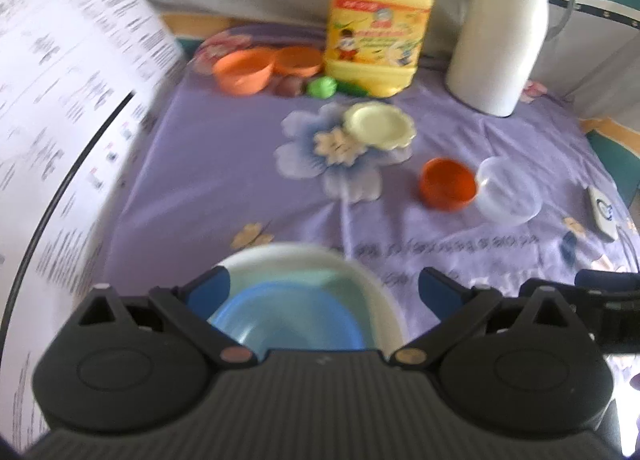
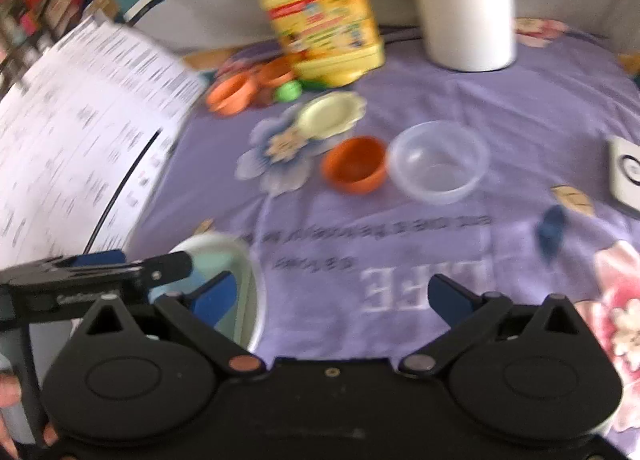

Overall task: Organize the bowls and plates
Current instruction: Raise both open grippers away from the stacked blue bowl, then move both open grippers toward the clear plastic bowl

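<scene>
Blue bowl [image 1: 280, 320] inside white bowl [image 1: 360, 272], between spread left tongs [image 1: 322, 290]; right tongs [image 2: 332, 298] spread, empty.

A yellow jug [image 1: 380, 20], white thermos [image 1: 500, 40] and, seemingly, printed sheets [image 1: 68, 100] flank the purple cloth [image 1: 200, 180].

left gripper [image 1: 324, 286] agape, right gripper [image 2: 332, 294] agape

orange bowl [image 1: 448, 184], clear bowl [image 1: 510, 190], floral purple cloth [image 1: 224, 164]
</scene>
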The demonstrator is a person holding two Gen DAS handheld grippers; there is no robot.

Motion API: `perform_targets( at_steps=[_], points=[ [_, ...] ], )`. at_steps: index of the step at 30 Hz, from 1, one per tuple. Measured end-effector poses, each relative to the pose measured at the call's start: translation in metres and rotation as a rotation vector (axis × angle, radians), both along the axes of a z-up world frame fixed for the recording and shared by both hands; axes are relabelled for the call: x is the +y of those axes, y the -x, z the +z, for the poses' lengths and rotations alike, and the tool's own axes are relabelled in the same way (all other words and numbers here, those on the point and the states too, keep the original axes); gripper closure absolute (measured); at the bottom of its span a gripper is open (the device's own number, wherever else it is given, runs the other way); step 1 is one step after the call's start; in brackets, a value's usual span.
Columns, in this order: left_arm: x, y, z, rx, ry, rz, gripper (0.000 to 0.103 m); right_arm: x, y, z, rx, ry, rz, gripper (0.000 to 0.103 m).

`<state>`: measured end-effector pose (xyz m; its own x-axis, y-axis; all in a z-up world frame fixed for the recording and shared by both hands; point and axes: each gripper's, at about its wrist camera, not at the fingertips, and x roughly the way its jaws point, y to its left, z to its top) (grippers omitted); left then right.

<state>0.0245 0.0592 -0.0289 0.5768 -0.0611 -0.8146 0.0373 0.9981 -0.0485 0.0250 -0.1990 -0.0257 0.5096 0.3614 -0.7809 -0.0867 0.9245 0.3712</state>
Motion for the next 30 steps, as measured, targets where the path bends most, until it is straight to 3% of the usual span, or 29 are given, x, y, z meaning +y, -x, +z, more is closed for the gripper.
perform_targets(
  at_steps=[8, 14, 30],
  points=[
    [-0.044, -0.034, 0.004, -0.036, -0.014, -0.061, 0.000, -0.073, -0.018, -0.006, 0.002, -0.019, -0.184, 0.000],
    [-0.066, -0.056, -0.002, -0.028, -0.024, -0.093, 0.000, -0.102, -0.032, -0.019, 0.019, -0.021, -0.232, 0.000],
    [-0.077, -0.080, -0.024, 0.036, -0.030, -0.105, 0.000, -0.112, -0.061, -0.045, 0.066, -0.042, -0.264, 0.000]
  ],
)
